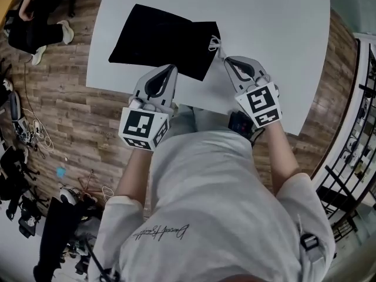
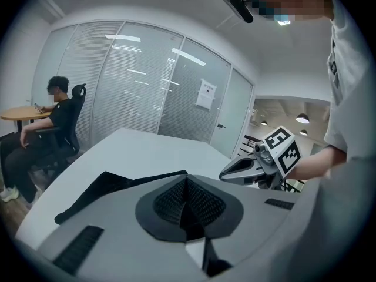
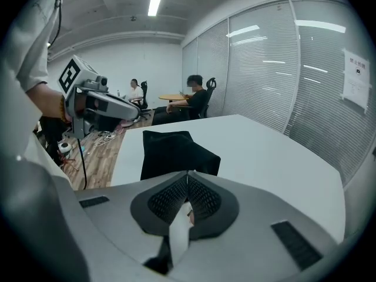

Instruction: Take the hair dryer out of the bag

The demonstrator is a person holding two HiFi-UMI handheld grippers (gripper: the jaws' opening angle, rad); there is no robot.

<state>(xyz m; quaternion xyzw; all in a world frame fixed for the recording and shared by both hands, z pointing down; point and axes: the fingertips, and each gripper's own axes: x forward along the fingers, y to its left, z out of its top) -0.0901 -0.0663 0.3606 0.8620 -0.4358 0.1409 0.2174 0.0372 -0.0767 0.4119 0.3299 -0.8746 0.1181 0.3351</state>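
Note:
A flat black drawstring bag (image 1: 158, 37) lies on the white table (image 1: 282, 28); no hair dryer shows. A white cord (image 1: 215, 42) runs from the bag's right corner to my right gripper (image 1: 226, 60). In the right gripper view the right gripper (image 3: 188, 178) is shut with a white strip (image 3: 179, 231) pinched between its pads, and the bag (image 3: 170, 151) lies just ahead. My left gripper (image 1: 171, 68) sits over the bag's near edge. In the left gripper view the left gripper (image 2: 187, 184) has its jaws together, with the bag (image 2: 111, 187) just beyond at left.
The table's near edge runs just under both grippers, above a wooden floor (image 1: 70, 110). A seated person (image 1: 35, 28) is at the far left, with cables and gear (image 1: 23, 128) on the floor. A glass partition (image 2: 147, 87) stands behind the table.

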